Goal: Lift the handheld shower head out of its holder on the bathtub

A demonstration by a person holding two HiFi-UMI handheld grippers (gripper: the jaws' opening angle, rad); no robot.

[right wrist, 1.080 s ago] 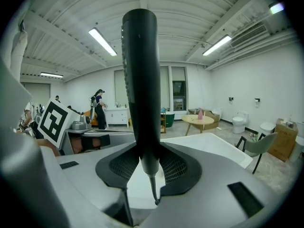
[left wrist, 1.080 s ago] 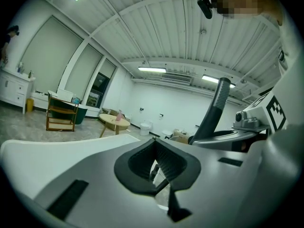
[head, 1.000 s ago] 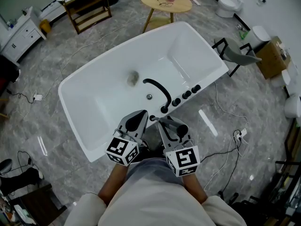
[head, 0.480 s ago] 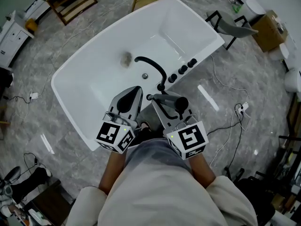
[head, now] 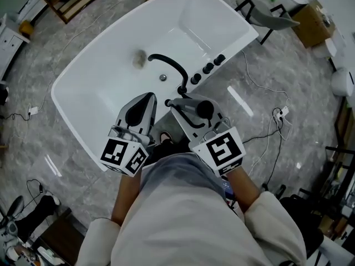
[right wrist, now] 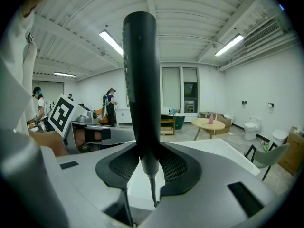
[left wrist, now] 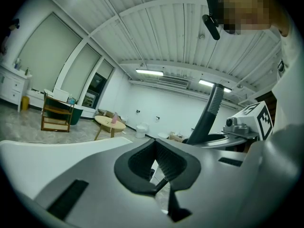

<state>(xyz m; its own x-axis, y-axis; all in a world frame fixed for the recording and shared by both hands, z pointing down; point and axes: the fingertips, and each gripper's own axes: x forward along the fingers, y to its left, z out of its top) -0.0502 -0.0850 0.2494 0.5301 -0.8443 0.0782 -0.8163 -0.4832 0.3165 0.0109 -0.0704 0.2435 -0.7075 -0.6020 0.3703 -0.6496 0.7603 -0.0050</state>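
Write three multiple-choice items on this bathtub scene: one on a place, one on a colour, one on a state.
1. Where do the black knobs sit?
A. On the rim of the bathtub, beside the curved spout
B. On the floor
C. On the round table

2. What colour is the bathtub?
A. Pink
B. White
C. Black

3. How is the right gripper?
A. Open and empty
B. Shut on a cable
C. Shut on the shower head

Key:
1 A: the knobs stand in a row along the rim next to the spout's base.
2 B: its shell is white inside and out.
3 C: the right gripper view shows both pads pressed against the shower head's dark handle.
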